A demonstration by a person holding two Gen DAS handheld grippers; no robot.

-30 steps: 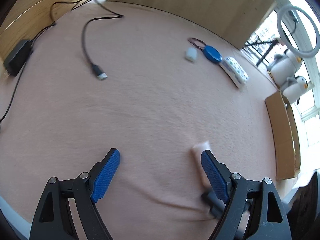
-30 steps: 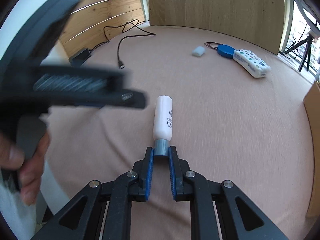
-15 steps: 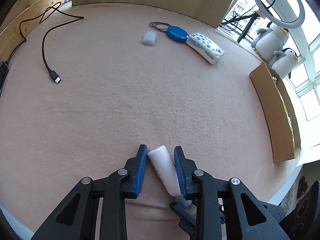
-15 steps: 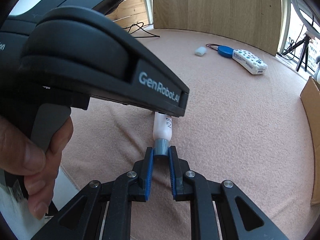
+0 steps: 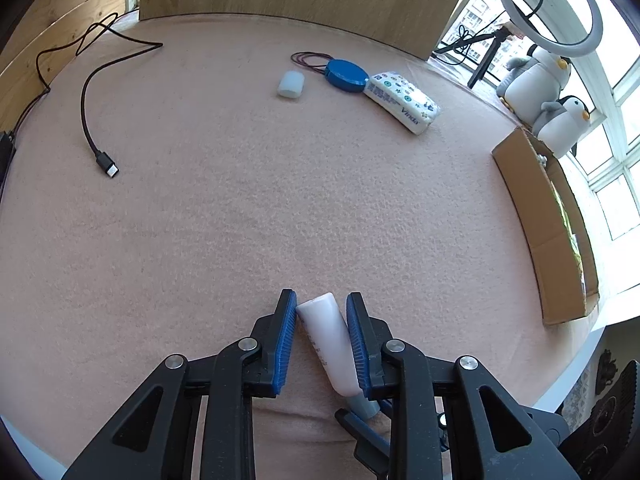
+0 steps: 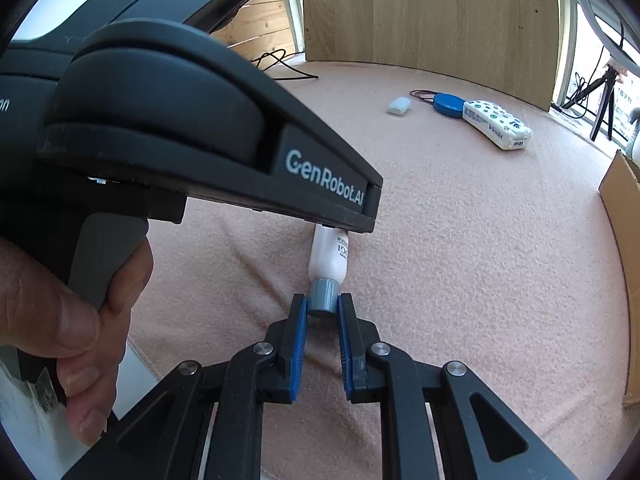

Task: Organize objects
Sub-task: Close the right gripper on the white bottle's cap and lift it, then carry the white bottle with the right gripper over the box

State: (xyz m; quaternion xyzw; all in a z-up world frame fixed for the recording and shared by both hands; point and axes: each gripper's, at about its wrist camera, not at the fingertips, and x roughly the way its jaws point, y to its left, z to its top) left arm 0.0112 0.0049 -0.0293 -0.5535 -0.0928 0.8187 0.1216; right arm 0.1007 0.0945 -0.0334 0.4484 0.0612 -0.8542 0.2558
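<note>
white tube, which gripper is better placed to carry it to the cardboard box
Right, probably. The right gripper clamps the grey cap of the white tube, and the cardboard box lies on that side. The left gripper straddles the tube's body.

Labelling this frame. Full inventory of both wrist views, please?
tube: 1, white, grey cap, near edge, held at both ends
cable: 1, black, far left
small case: 1, white, far centre
round case: 1, blue, beside tissue pack
tissue pack: 1, white patterned
cardboard box: 1, brown, right edge
plush penguins: 2, grey-white, by window
ring light: 1, white
left gripper: on tube body
right gripper: on cap
hand: 1, holding left gripper's handle
</note>
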